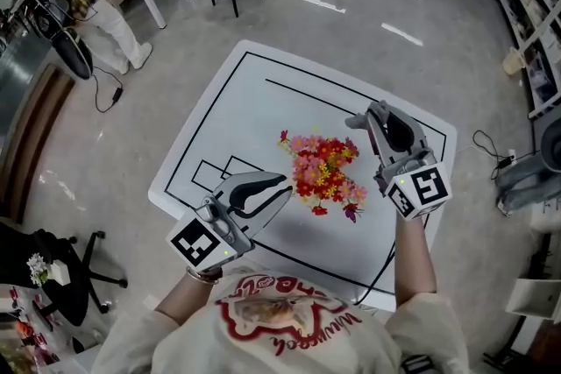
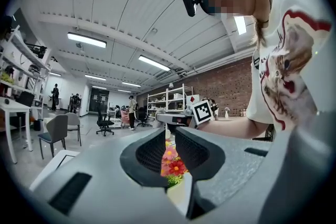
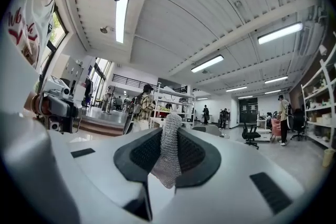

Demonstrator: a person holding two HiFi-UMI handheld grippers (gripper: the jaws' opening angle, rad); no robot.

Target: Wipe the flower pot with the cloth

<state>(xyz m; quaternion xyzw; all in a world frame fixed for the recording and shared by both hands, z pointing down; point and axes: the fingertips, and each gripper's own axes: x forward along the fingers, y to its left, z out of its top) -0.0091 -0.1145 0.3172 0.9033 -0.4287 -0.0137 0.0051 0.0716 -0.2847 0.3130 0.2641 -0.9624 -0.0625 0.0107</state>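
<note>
From the head view, the flowers (image 1: 323, 173) stand near the middle of the white surface (image 1: 263, 101). They cover the flower pot from above, so the pot itself is hidden. The left gripper (image 1: 282, 187) points in from the near-left side, its tips just beside the blooms. The right gripper (image 1: 370, 116) hangs over the far-right side of them, with a grey scrap at its tip.

In the left gripper view, the left gripper (image 2: 170, 136) has its jaws a narrow slit apart with nothing pinched. The flowers (image 2: 170, 162) show through the gap beyond it.

In the right gripper view, the right gripper (image 3: 169, 136) is clamped on the grey knitted cloth (image 3: 168, 160), which stands up between the pads.

Wiping looks not yet begun; this seems the approach. Next, the cloth likely must drop below the blooms to reach the pot's wall, with the left gripper steadying the pot.
</note>
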